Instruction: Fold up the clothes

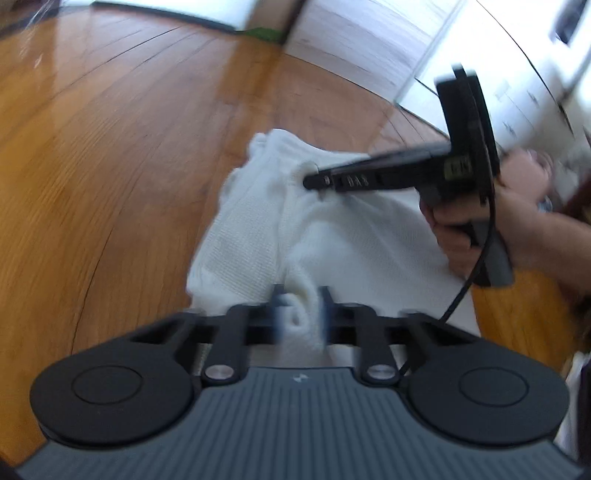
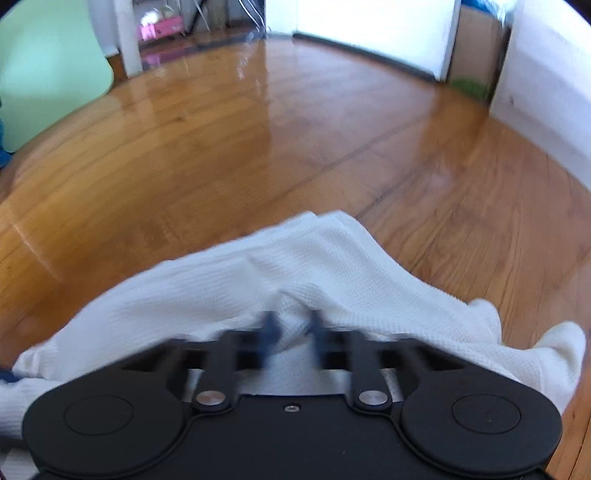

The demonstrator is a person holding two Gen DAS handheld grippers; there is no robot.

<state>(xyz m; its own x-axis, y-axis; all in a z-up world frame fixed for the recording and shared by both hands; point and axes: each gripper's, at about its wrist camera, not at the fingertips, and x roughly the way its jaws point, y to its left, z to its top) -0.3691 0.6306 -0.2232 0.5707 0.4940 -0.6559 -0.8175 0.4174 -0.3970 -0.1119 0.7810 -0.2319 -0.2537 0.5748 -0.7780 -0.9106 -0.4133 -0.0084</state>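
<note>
We find a white waffle-knit garment lying rumpled on a glossy wooden floor.

In the left wrist view, reading from the left: bare floor, then the garment at centre. The left gripper has its fingers drawn narrow with a bunched fold of the white fabric pinched between the blue pads. Further right, the right gripper reaches in from the side; its tips are together and pressed into a pucker of the cloth. A person's hand holds its grip, and a black cable hangs below. We note a small yellowish label on that gripper's body; its writing is too blurred to read.

In the right wrist view, again from the left: a pale green object at the frame edge, a pink container in the background with contents we cannot make out, and a white wall at the right. The right gripper's fingers stand narrow, nipping a ridge of the same garment.
</note>
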